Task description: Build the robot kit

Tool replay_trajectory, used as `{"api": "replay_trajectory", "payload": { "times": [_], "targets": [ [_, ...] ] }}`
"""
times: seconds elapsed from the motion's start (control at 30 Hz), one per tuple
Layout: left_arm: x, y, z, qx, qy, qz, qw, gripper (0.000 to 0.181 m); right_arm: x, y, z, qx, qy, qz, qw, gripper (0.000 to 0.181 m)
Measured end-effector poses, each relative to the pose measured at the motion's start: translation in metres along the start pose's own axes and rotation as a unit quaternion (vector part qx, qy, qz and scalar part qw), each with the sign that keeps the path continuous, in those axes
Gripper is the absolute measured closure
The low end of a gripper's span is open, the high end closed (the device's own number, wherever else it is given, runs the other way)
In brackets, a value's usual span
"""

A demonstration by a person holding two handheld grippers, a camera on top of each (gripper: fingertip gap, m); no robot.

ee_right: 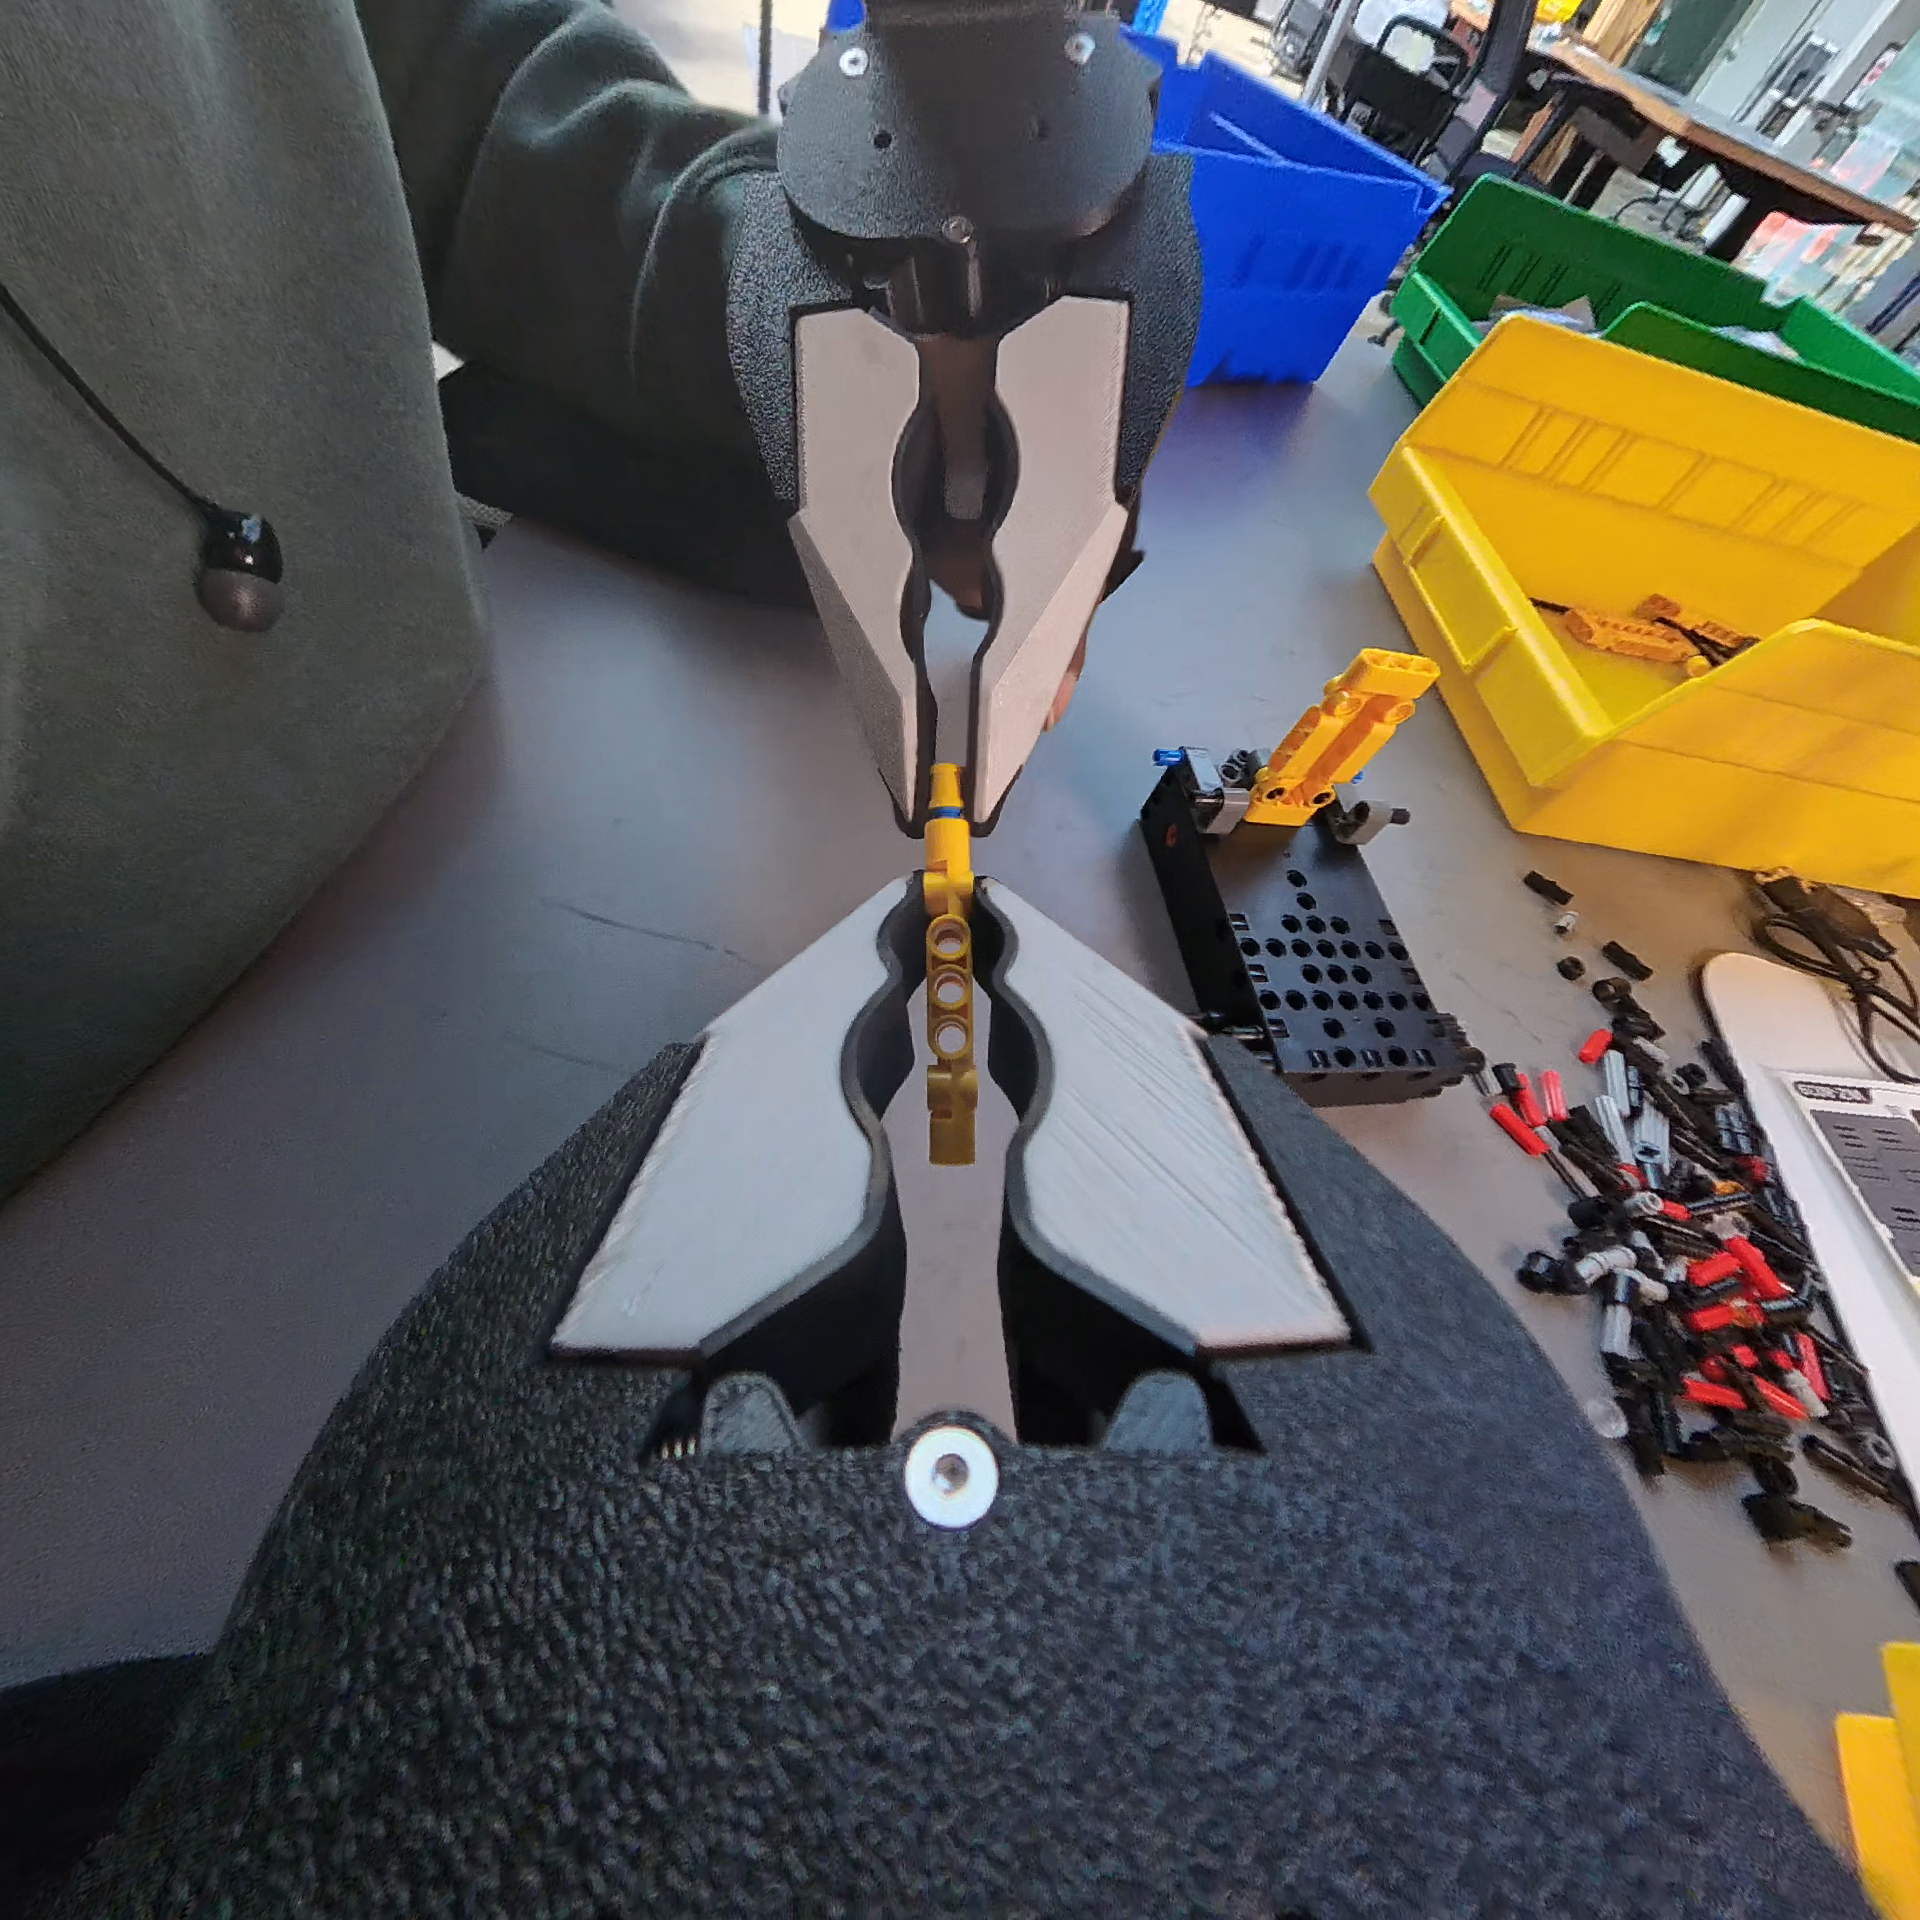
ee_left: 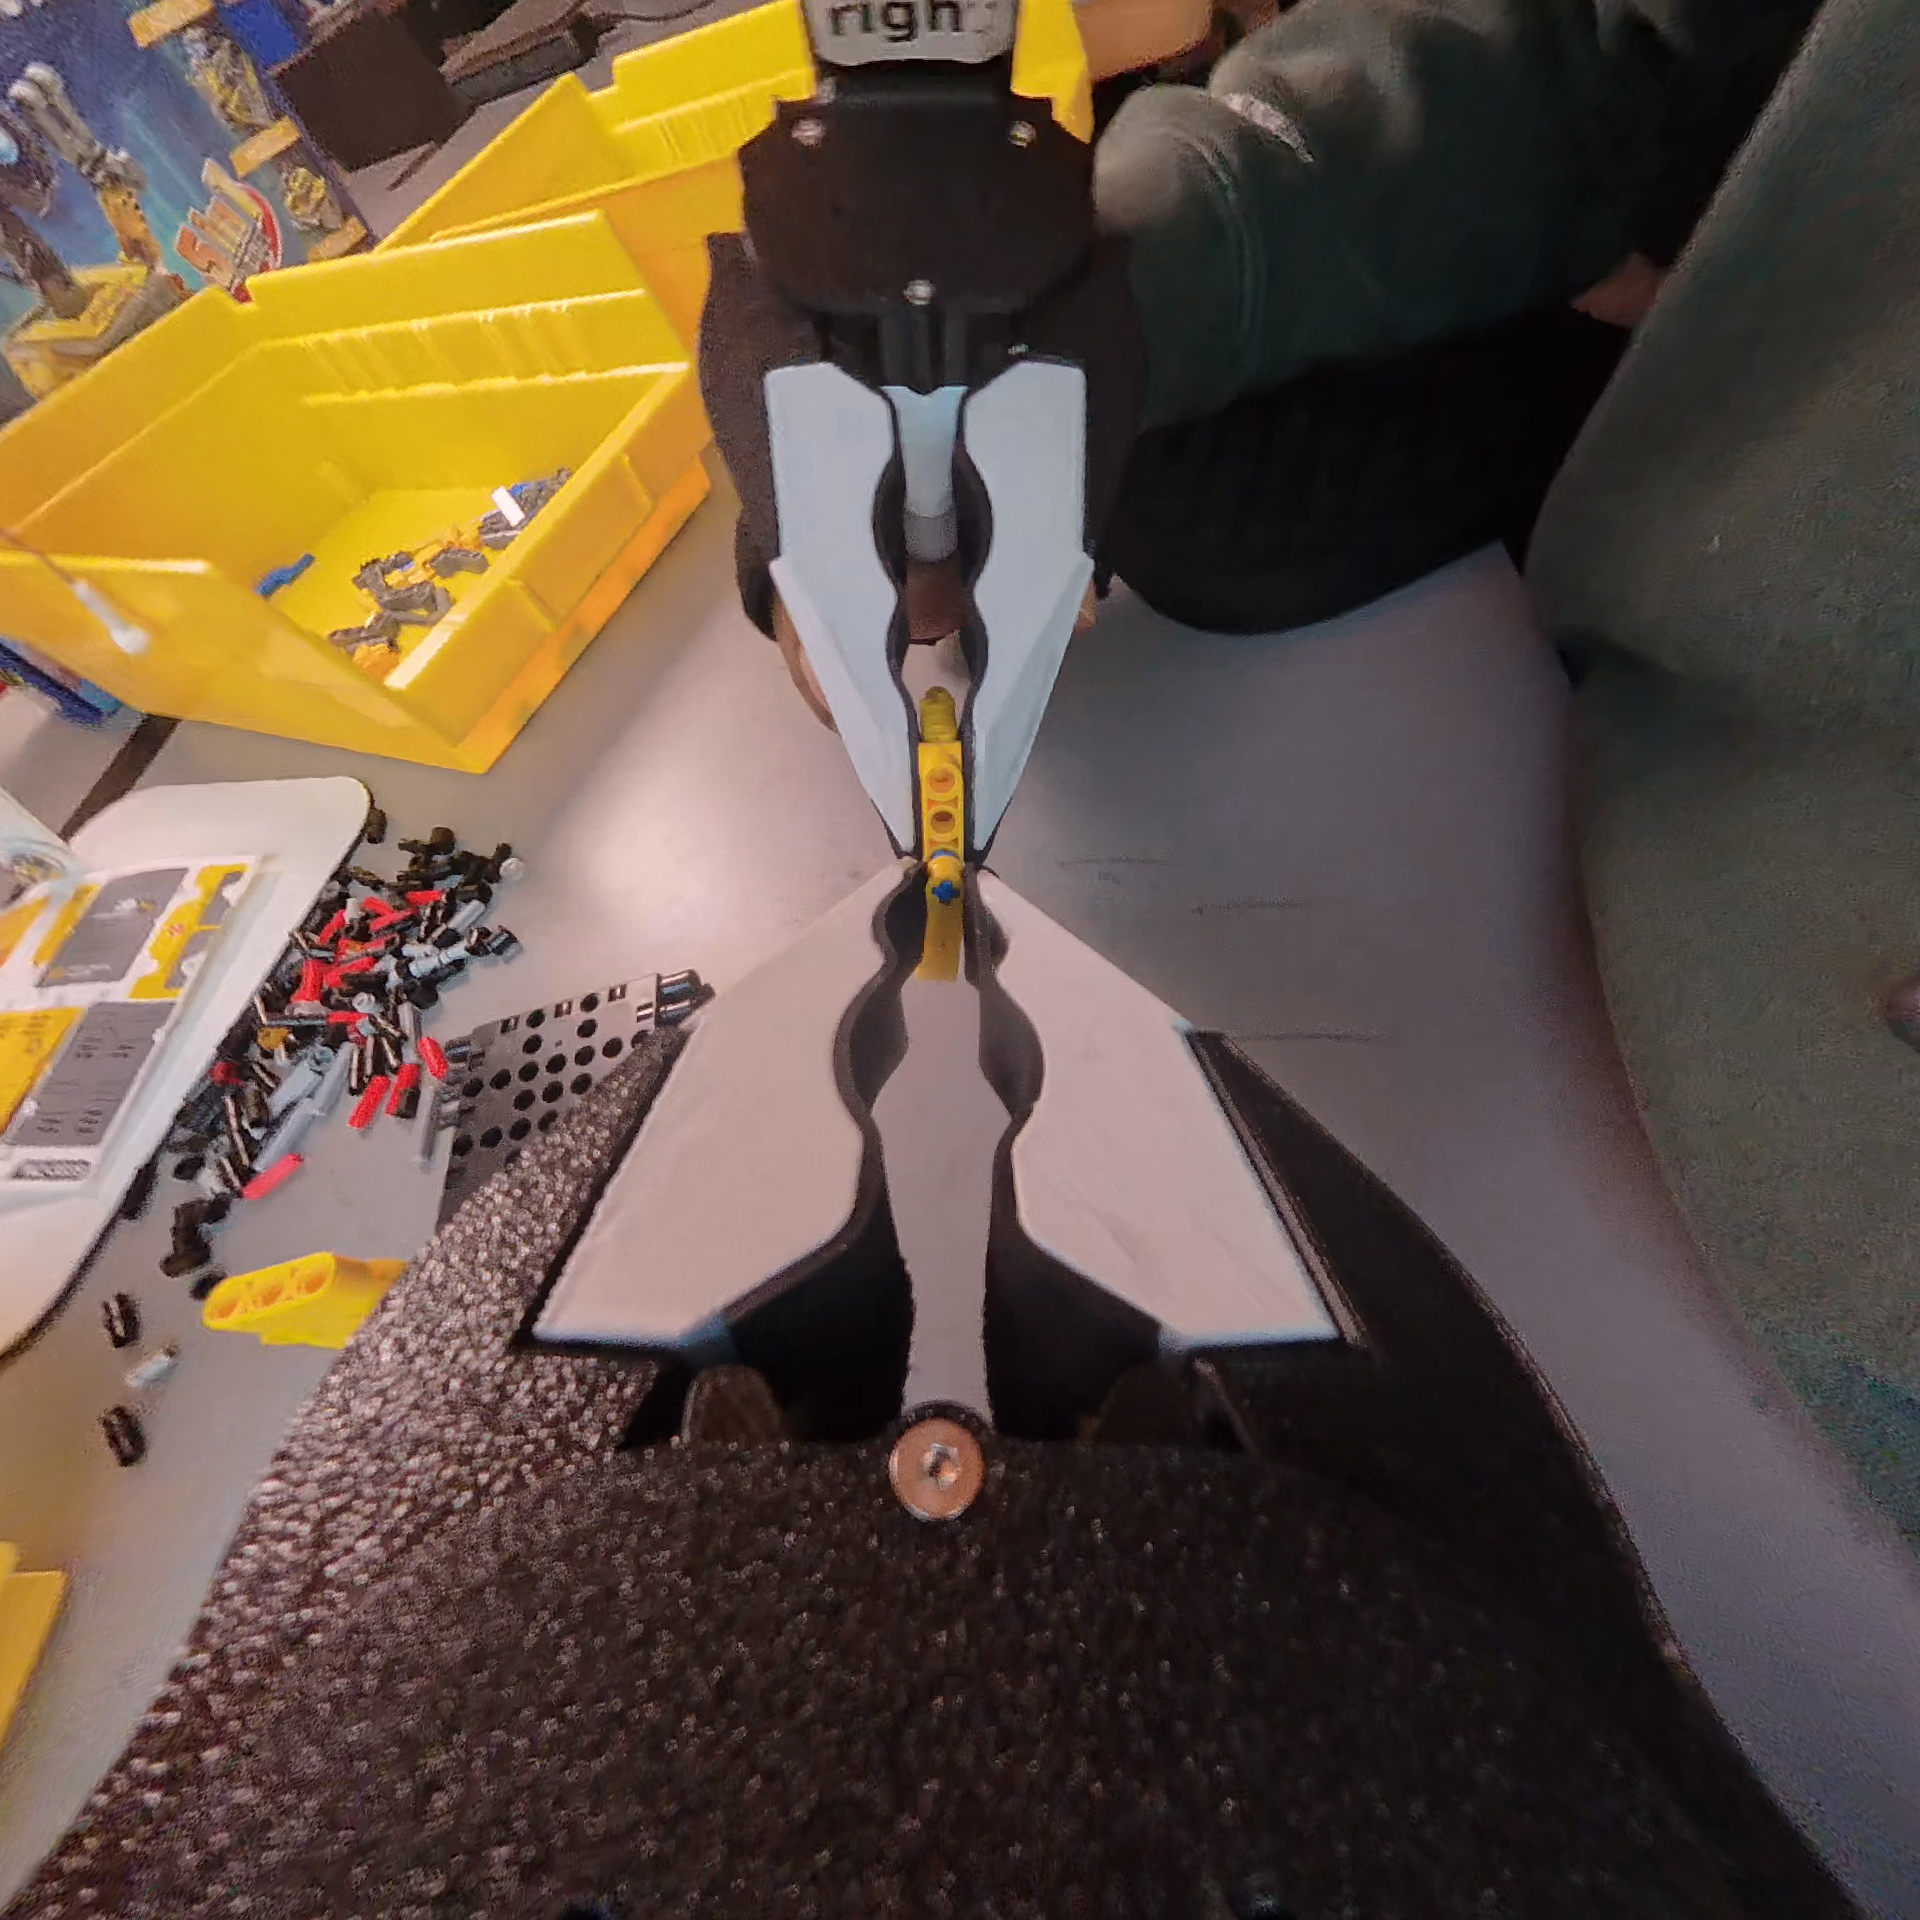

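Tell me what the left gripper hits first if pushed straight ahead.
The right gripper, tip to tip with the left gripper; both look shut on the small yellow perforated plastic beam bridging them.

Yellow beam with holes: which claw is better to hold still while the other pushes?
Right, probably. The right claw is shut on the yellow beam, which runs back between its fingers: a steadier hold. The left claw only pinches the small yellow connector at its tips.
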State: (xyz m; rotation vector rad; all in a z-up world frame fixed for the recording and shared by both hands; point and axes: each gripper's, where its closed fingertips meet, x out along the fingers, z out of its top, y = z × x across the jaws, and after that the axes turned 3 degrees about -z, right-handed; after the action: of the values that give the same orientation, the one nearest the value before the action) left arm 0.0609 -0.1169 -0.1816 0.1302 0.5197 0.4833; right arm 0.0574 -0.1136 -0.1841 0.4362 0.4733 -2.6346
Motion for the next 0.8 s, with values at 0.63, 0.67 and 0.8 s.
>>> {"api": "replay_trajectory", "payload": {
  "times": [0.63, 0.67, 0.8],
  "targets": [
    [0.009, -0.006, -0.002, 0.072, 0.073, -0.013, 0.995, 0.176, -0.007, 0.006, -0.004, 0.016, 0.026, 0.005, 1.0, 0.176],
    [0.009, -0.006, 0.0, 0.067, 0.068, -0.013, 0.995, 0.175, -0.006, 0.007, 0.001, 0.027, 0.01, 0.006, 1.0, 0.177],
    [0.008, -0.001, 0.009, 0.008, 0.039, -0.005, 0.999, 0.175, -0.01, 0.001, 0.007, 0.025, 0.009, -0.022, 0.999, 0.176]
  ]
}}
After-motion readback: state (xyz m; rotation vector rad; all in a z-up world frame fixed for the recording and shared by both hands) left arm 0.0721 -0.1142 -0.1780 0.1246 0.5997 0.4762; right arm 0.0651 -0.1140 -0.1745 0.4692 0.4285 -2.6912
